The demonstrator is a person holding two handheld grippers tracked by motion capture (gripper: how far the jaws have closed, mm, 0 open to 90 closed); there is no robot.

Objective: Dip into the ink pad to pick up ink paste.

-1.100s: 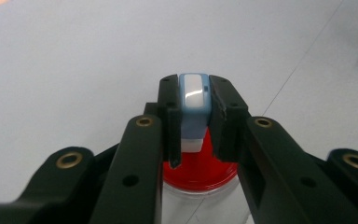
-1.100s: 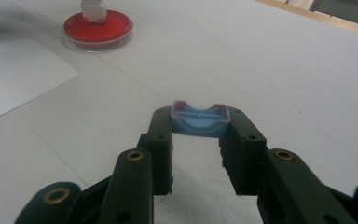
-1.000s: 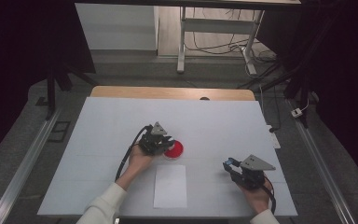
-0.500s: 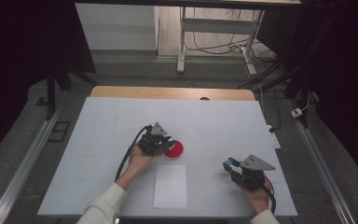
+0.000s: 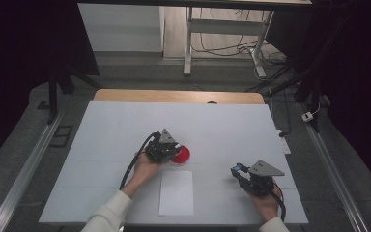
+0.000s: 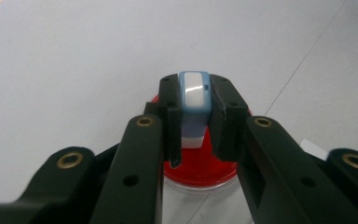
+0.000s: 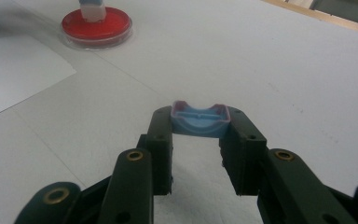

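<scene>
**Stamp body and cap, 1 in each gripper**

The blue-and-white stamp (image 6: 193, 100) stood upright, clamped between the left gripper (image 6: 195, 116) jaws, its base on the red ink pad (image 6: 200, 170). The blue cap (image 7: 200, 120) sat open-side up, pinched between the right gripper (image 7: 199, 128) jaw tips.

We looked down and forward from above the table's (image 5: 125, 125) near edge. Each gripper camera sat close behind its jaws, low over the tabletop; both shared the red dish (image 7: 96, 25).
</scene>
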